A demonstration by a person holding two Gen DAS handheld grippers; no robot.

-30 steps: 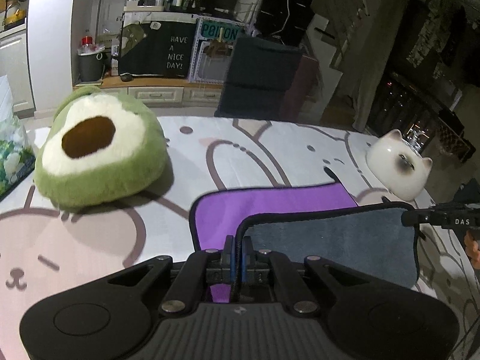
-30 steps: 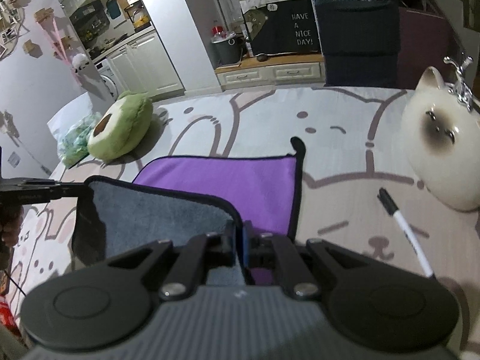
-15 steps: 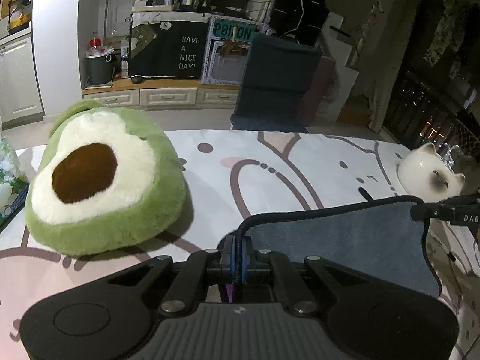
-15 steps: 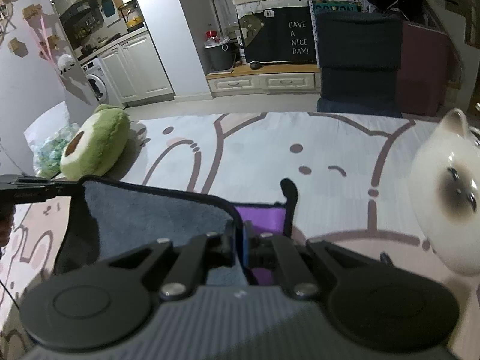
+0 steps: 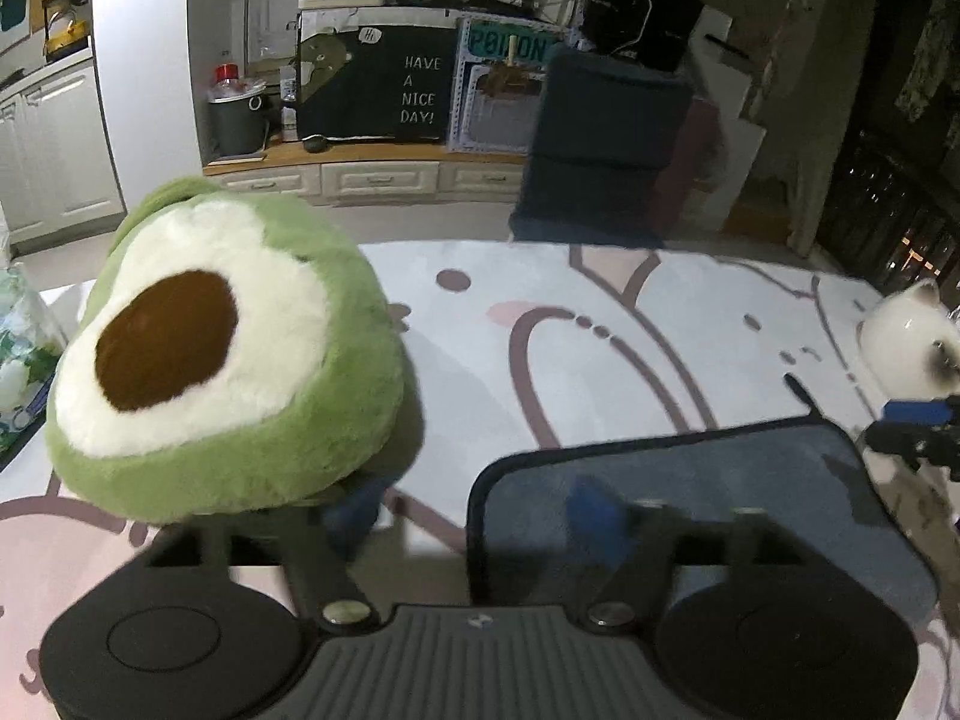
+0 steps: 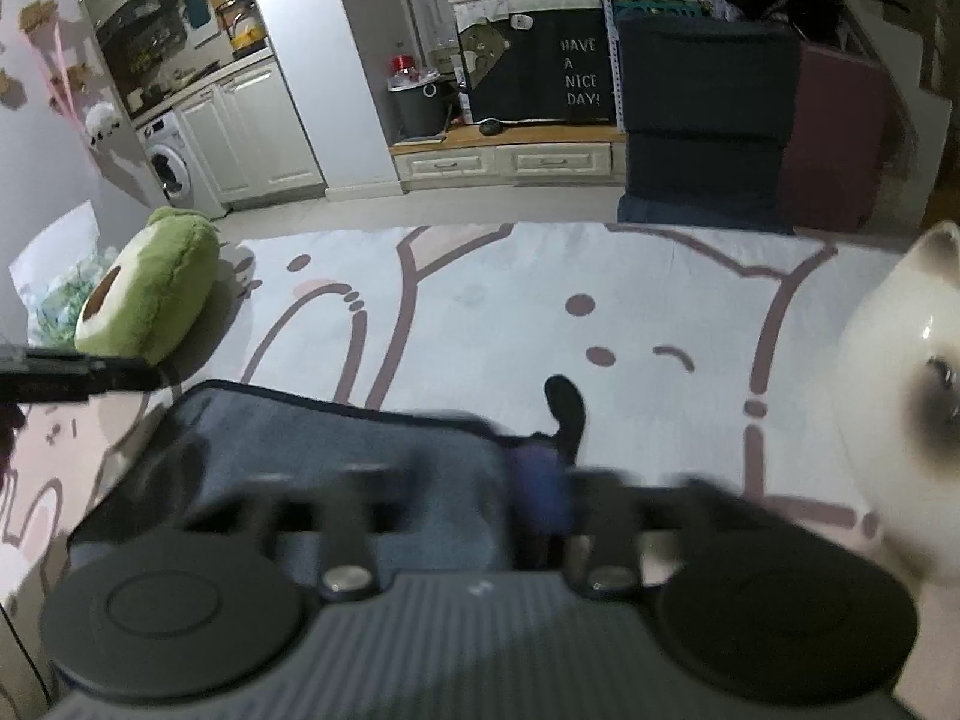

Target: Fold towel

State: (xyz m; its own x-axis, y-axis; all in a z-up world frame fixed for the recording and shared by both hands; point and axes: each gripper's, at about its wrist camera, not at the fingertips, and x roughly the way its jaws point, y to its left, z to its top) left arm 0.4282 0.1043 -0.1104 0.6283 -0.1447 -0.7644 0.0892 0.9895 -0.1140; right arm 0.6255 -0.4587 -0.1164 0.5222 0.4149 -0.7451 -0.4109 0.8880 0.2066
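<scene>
The towel (image 5: 690, 480) lies folded over on the cartoon-print tablecloth, grey side up with a dark hem; no purple shows. In the right wrist view the towel (image 6: 336, 450) lies under my fingers, its black hanging loop (image 6: 567, 408) poking out at the far corner. My left gripper (image 5: 474, 516) has its fingers spread wide, blurred, one on each side of the towel's left edge. My right gripper (image 6: 456, 492) is also spread open and blurred over the towel's right end. The right gripper's tip (image 5: 912, 426) shows at the left view's right edge.
A green avocado plush (image 5: 210, 354) sits close on the left, also in the right wrist view (image 6: 150, 294). A white ceramic cat (image 6: 900, 396) stands close on the right. A plastic bag (image 5: 24, 354) lies at far left. A dark chair (image 5: 600, 144) stands beyond the table's far edge.
Both grippers carried the towel's near edge forward over the purple half, then opened and let go. The towel now lies folded, grey side up.
</scene>
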